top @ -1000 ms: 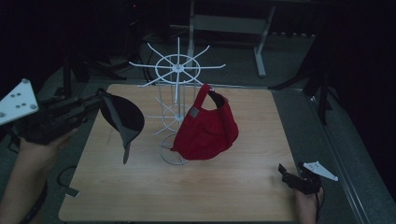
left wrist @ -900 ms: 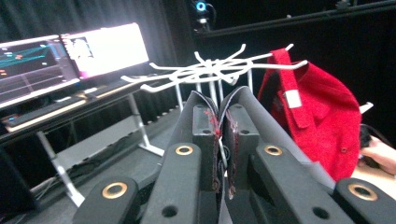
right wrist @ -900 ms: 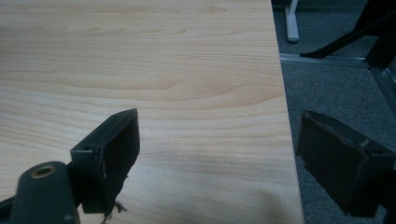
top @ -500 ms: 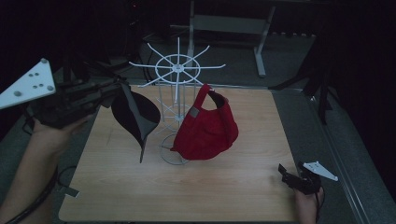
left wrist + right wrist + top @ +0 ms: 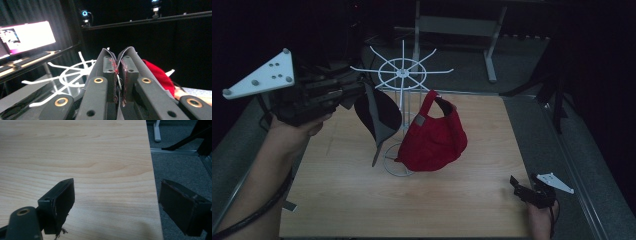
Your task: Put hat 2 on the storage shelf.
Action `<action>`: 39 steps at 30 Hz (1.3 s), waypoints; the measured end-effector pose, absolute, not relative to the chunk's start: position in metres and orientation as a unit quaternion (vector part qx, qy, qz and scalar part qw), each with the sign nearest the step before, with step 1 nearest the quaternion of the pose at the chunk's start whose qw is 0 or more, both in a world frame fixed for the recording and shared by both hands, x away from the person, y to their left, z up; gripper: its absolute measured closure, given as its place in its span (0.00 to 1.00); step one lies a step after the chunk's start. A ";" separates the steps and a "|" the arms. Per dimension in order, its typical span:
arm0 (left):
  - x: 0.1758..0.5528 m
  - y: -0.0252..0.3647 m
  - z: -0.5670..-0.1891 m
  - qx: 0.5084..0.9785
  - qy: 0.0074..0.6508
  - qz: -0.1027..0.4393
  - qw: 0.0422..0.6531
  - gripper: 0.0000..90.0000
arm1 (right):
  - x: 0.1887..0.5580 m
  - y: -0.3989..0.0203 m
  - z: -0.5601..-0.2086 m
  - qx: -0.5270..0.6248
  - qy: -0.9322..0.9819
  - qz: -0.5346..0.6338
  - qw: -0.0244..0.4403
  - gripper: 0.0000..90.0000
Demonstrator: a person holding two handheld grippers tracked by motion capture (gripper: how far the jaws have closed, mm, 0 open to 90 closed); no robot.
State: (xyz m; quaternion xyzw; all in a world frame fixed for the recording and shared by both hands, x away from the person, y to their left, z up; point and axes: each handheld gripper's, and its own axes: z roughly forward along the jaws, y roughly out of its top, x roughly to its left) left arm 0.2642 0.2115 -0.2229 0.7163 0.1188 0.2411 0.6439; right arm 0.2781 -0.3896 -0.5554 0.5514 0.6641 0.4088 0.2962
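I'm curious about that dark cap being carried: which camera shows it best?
The high view: the whole black cap hangs from the left gripper. The left gripper view catches just its pinched edge; the right gripper view looks at bare table.

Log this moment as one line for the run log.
left gripper: shut on black cap | red cap: on rack | right gripper: open

A: Off-task stuff? Red cap (image 5: 434,137) centre frame, wood table (image 5: 462,200) under it.
B: Monitor (image 5: 26,36) lit, upper left of left gripper view. Metal frame (image 5: 457,25) top centre of high view, grey floor (image 5: 592,165) at right.
A: Camera (image 5: 85,13) up top, on a rail.
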 end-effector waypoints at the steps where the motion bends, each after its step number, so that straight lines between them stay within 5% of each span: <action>1: 0.264 0.210 -0.224 0.720 0.116 0.238 0.641 0.94 | 0.278 -0.390 -0.555 0.551 0.664 0.408 0.296 0.15; 23: 0.255 0.209 -0.263 0.759 0.133 0.219 0.599 0.91 | 0.278 -0.390 -0.555 0.552 0.665 0.408 0.294 0.15; 31: 0.246 0.221 -0.270 0.747 0.142 0.229 0.608 0.70 | 0.278 -0.390 -0.555 0.552 0.665 0.409 0.293 0.15; 39: 0.237 0.231 -0.279 0.747 0.157 0.231 0.603 0.64 | 0.278 -0.390 -0.556 0.552 0.665 0.408 0.293 0.15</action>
